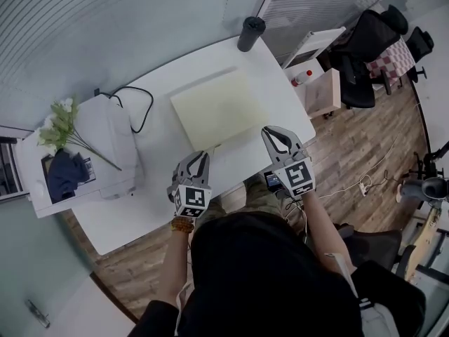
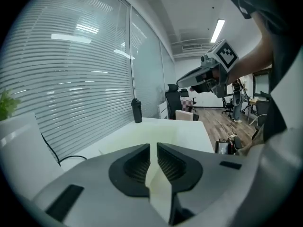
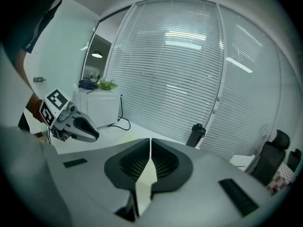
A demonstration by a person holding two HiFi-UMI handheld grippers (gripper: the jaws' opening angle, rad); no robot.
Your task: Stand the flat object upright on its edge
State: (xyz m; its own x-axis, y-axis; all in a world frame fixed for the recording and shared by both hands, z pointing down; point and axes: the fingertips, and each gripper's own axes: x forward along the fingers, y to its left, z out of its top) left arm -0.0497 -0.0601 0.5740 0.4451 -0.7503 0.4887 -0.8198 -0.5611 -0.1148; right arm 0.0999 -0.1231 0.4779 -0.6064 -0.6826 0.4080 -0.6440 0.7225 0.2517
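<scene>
- The flat board, pale yellow, lies face down on the white table, with none of its edges lifted.
- The left gripper points at the board's near left corner, with its tips just beside the near edge. No view shows whether they touch it.
- In the left gripper view its jaws are clenched to a thin slit with nothing between them. The board shows pale through the slit, beyond the tips.
- The right gripper sits at the board's near right corner, angled in towards it. Contact there cannot be made out either.
- In the right gripper view its jaws are pressed together and empty.
- Each gripper appears in the other's view, raised above the table on its own side of the board.
- A black bottle stands upright beyond the board's far right corner, well apart from it.
- A black cable loops on the table to the left of the board.
- Further left of the board is a white cabinet bearing flowers and a dark cloth.
- Office chairs stand on the wooden floor far to the right of the board.
</scene>
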